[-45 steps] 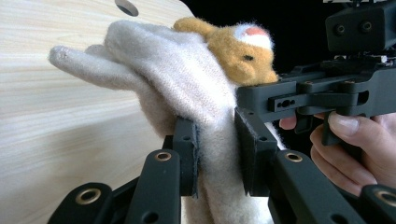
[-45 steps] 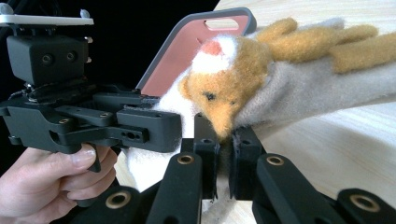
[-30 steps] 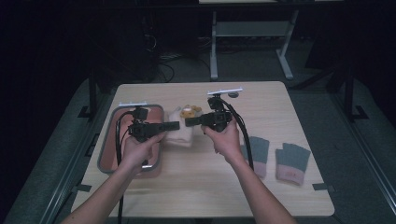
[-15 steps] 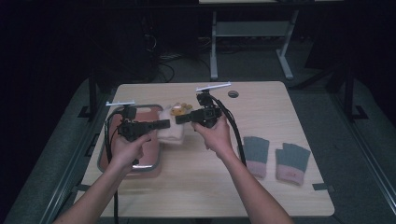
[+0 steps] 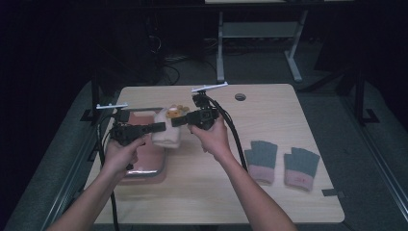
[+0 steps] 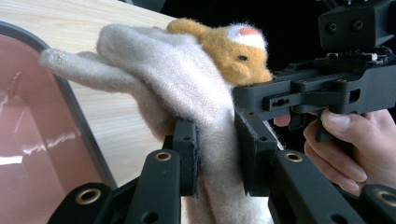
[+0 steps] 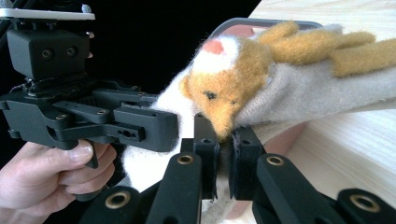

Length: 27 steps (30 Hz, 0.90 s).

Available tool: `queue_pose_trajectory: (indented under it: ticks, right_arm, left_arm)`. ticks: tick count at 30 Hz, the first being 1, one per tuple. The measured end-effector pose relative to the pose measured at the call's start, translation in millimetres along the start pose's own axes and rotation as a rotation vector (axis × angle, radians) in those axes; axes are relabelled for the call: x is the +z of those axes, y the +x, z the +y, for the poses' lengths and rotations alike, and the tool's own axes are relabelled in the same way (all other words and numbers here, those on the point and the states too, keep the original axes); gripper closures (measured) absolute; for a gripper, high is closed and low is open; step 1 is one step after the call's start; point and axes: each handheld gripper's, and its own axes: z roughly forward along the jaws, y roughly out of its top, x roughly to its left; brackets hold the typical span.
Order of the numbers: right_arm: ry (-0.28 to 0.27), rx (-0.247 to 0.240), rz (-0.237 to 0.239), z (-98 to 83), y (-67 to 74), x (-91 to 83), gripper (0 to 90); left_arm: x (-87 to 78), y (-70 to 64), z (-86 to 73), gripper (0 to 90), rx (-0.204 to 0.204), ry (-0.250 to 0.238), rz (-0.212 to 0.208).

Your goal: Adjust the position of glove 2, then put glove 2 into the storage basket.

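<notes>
A cream knitted glove [image 5: 166, 135] with an orange plush animal face hangs in the air between both grippers, over the right edge of the pink tray [image 5: 144, 169]. My left gripper [image 5: 161, 126] is shut on the glove's cream fabric [image 6: 177, 79], with the pads [image 6: 192, 149] pressing it from both sides. My right gripper [image 5: 176, 121] comes from the opposite side and is shut on the glove just under the animal face [image 7: 224, 93]. In the right gripper view its pads [image 7: 209, 154] pinch a thin fold. The two grippers point at each other.
The metal-rimmed pink tray [image 6: 28, 140] lies at the table's left. Two grey gloves with pink cuffs [image 5: 262, 159] [image 5: 300, 166] lie flat at the right front. A round hole [image 5: 240, 96] is in the tabletop at the back. Cables trail from both grippers.
Both hands have carried the glove to the left and slightly up, from the table's middle to above the tray's right edge. Both grips have held.
</notes>
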Motion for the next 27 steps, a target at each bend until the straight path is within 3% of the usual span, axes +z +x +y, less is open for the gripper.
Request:
queue_pose_trajectory:
  ticks: [21, 27]
  right_arm:
    - [0.034, -0.035, 0.053, 14.4, 19.5, 40.3, 83.6]
    - [0.048, -0.036, 0.077, 16.7, 22.4, 53.0, 83.5]
  left_arm:
    - [-40.8, 22.0, 0.4, 71.4, -0.017, -0.037, 0.034]
    - [-50.1, 28.5, -1.5, 71.6, -0.042, -0.041, 0.043]
